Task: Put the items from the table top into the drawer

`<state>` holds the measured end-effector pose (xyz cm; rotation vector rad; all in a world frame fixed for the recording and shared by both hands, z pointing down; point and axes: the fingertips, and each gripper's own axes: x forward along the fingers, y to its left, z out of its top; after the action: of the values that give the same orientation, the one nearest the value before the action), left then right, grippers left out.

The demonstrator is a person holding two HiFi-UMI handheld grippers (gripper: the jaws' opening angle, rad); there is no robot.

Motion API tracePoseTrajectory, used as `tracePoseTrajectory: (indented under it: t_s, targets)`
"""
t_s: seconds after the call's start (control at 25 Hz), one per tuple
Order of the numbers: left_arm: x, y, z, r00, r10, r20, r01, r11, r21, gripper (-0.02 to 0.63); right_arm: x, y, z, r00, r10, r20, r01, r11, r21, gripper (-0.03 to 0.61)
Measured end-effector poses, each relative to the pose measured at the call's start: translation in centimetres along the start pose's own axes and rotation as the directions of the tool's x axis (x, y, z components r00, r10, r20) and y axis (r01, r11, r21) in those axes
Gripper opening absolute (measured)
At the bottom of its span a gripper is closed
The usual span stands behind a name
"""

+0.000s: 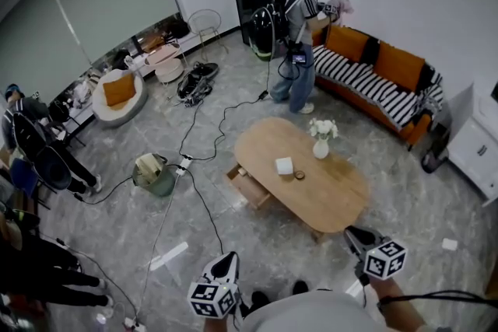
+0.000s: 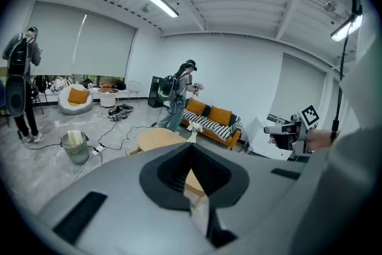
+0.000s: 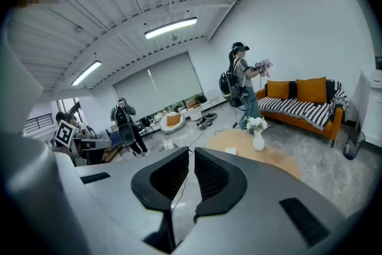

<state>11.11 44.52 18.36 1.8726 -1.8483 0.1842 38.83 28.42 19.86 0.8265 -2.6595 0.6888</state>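
An oval wooden table [image 1: 327,198] stands ahead of me. On it are a white box [image 1: 284,166], a small round item [image 1: 299,176] and a white vase of flowers [image 1: 321,140]. A drawer [image 1: 247,186] stands pulled out at the table's left end. My left gripper [image 1: 228,259] hovers over the floor short of the table, its jaws [image 2: 192,145] touching with nothing between them. My right gripper [image 1: 354,233] is near the table's closest end, its jaws [image 3: 192,151] a narrow slit apart and empty. The right gripper view shows the vase [image 3: 258,139] and the box [image 3: 230,152].
A person [image 1: 298,35] stands by an orange striped sofa [image 1: 381,82] beyond the table. Cables [image 1: 194,159] and a green bin [image 1: 153,173] lie on the floor to the left. More people [image 1: 39,152] are at the far left. A white cabinet [image 1: 478,144] is at the right.
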Motion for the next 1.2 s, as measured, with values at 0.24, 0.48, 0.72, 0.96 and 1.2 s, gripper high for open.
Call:
tracePoseTrajectory:
  t_s: [0.24,0.48,0.72,0.96,1.2]
  targets:
    - [1.0,-0.9,-0.4,1.000,0.020,0.008,-0.020,0.999,-0.031,0.002,-0.4,-1.9,0.2,0.999,0.037,-0.022,-0.037,0.999,-0.023,0.049]
    - [2.2,-1.4,-0.4,1.000,0.030,-0.008,-0.030,0.999,-0.021,0.002,0.0,-2.8,-0.1,0.997,0.056,-0.061,-0.059,0.997,-0.049,0.049]
    - [3.5,-1.0,0.8,1.000,0.017,-0.018,-0.017,1.000,-0.007,0.002,0.9,-3.4,-0.3,0.996,0.044,-0.078,-0.046,0.999,-0.026,0.050]
    - [5.6,0.6,2.1,1.000,-0.010,-0.030,0.010,1.000,0.001,0.002,2.8,-3.7,0.1,0.996,0.017,-0.085,-0.017,1.000,-0.008,0.049]
    - [8.0,3.8,3.7,0.998,-0.037,-0.042,0.037,0.999,0.004,0.002,6.0,-3.6,1.4,0.997,-0.018,-0.080,0.020,1.000,0.019,0.049]
